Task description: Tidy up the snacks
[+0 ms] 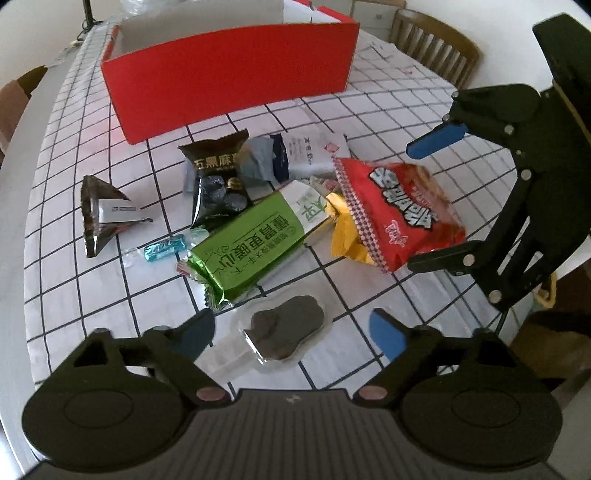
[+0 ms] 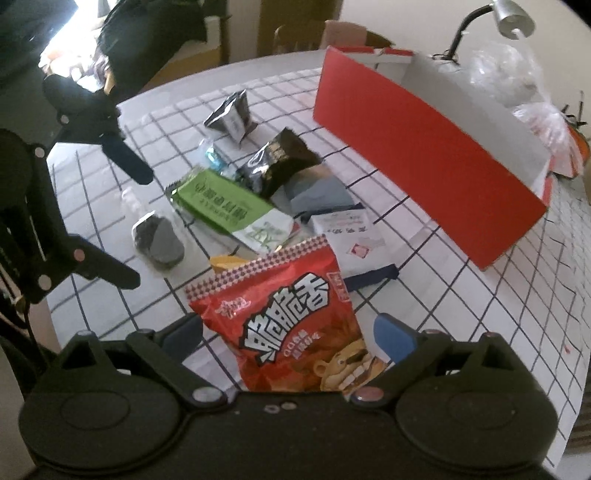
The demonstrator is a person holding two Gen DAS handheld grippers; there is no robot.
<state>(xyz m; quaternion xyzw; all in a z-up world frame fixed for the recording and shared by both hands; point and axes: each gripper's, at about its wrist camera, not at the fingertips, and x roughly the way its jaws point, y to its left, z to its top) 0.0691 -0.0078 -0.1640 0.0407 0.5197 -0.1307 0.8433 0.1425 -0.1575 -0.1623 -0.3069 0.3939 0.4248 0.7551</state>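
Note:
A heap of snacks lies on the checked tablecloth before an open red box (image 1: 229, 70) (image 2: 424, 155). My left gripper (image 1: 291, 332) is open, its jaws on either side of a clear-wrapped dark cookie (image 1: 286, 326) (image 2: 159, 240). My right gripper (image 2: 291, 334) (image 1: 432, 203) is open, its jaws around the near end of a red chips bag (image 2: 295, 314) (image 1: 399, 206). Also in the heap: a green biscuit pack (image 1: 251, 243) (image 2: 221, 203), a black sesame bag (image 1: 218, 177) (image 2: 277, 162), a white sachet (image 1: 314, 151) (image 2: 354, 240).
A dark triangular packet (image 1: 99, 210) (image 2: 232, 114) and a blue candy (image 1: 164, 249) lie apart at the left. A wooden chair (image 1: 432, 40) stands behind the table. A lamp (image 2: 509, 18) and plastic bag (image 2: 517, 74) are beyond the box.

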